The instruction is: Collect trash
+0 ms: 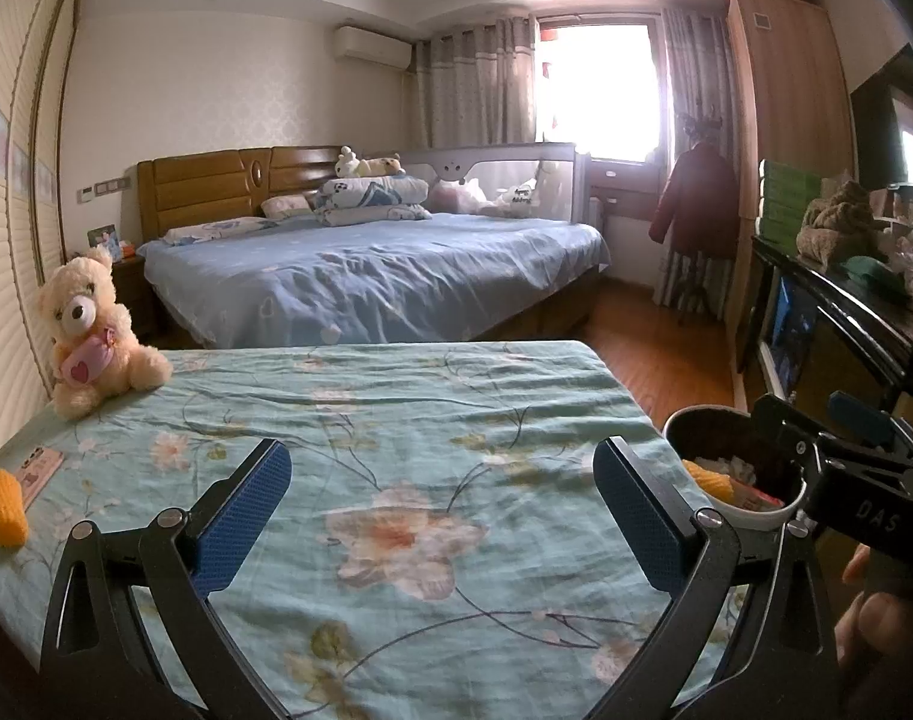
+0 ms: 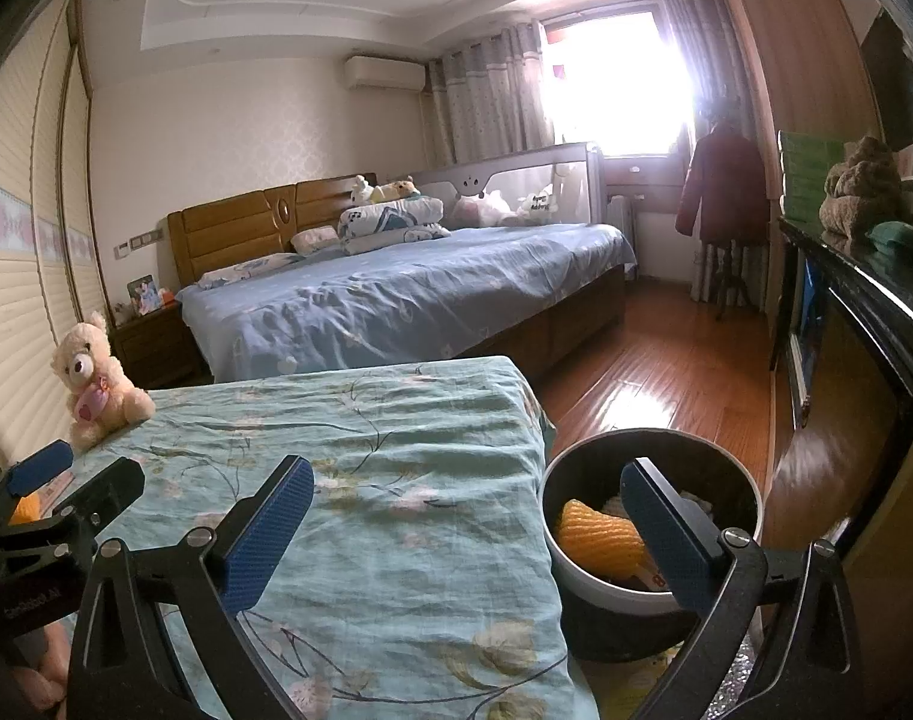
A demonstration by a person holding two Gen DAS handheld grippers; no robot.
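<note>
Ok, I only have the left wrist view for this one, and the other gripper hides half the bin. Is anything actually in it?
Observer: Yes. The right wrist view looks down into the bin, and an orange foam net lies inside on top of other scraps.
Reviewer: Is the right gripper carrying anything?
Observer: No. The right gripper is open, with its fingers wide apart and nothing between them.
Reviewer: Where is it relative to the bin?
Observer: One finger is over the floral bedcover, and the other is in front of the bin's opening.
</note>
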